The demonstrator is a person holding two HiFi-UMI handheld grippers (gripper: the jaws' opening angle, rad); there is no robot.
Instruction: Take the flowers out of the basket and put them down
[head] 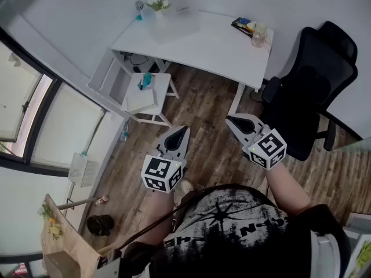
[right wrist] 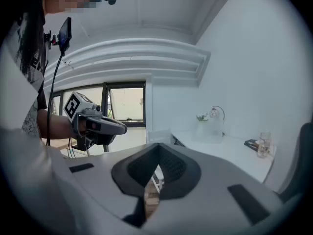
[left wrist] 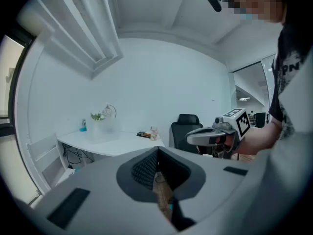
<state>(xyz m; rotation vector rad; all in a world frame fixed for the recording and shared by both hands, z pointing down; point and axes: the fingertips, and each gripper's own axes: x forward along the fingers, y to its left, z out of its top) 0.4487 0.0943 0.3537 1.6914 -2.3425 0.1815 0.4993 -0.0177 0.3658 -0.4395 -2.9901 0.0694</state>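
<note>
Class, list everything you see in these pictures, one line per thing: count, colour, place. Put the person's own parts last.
desk: one, white, top centre, against the wall
flowers: one small bunch, green and white, back left of the desk
glass jar: one, clear, right end of the desk
office chair: one, black, right of the desk
stool: one, white, on the floor by the desk's left front
floor: one, brown wood, under everything
left tongs: one, grey, shut and empty, held above the floor
right tongs: one, grey, shut and empty, beside the left
</note>
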